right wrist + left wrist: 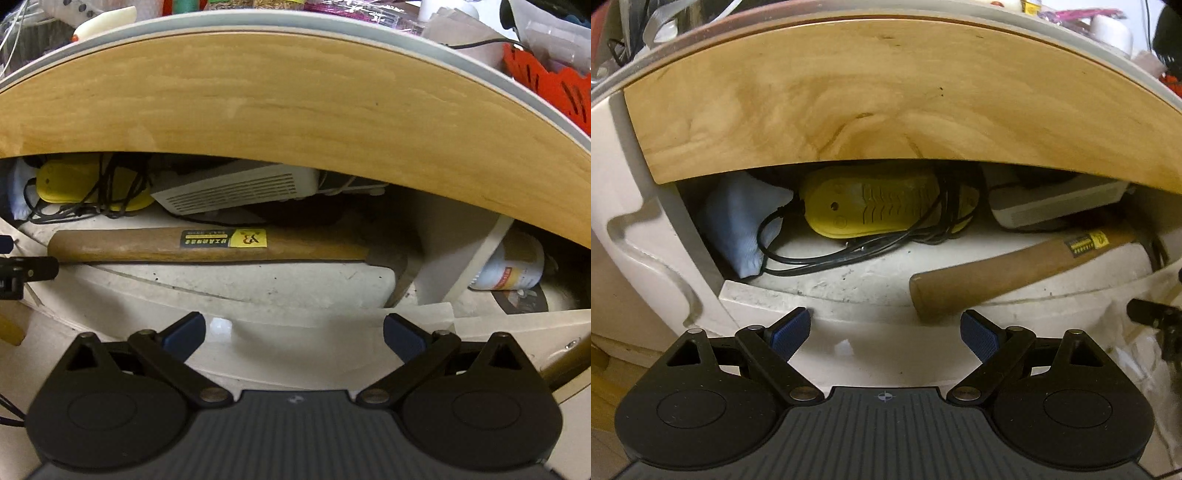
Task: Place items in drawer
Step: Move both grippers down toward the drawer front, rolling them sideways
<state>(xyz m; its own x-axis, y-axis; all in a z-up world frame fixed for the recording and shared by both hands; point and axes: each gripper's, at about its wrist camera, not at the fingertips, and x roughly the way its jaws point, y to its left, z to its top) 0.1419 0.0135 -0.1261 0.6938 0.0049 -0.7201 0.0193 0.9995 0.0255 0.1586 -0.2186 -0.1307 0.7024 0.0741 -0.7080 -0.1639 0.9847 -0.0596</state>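
Observation:
The white drawer [849, 291] stands pulled open under a wooden desk apron [886, 103]. Inside lie a wooden-handled hammer [1015, 273] at the right front, a yellow device [879, 201] wrapped in black cord, a blue cloth [738, 225] at the left and a white vented box [1052, 206] at the back. My left gripper [885, 334] is open and empty just before the drawer's front edge. In the right wrist view the hammer [207, 245] lies crosswise in the drawer [258, 284]. My right gripper [294, 334] is open and empty before the drawer front.
A white bottle [513, 267] lies in the compartment to the right of a divider [476, 254]. The desk top above holds clutter, with a red basket [546, 85] at the right. The other gripper's tip [26, 271] shows at the left edge.

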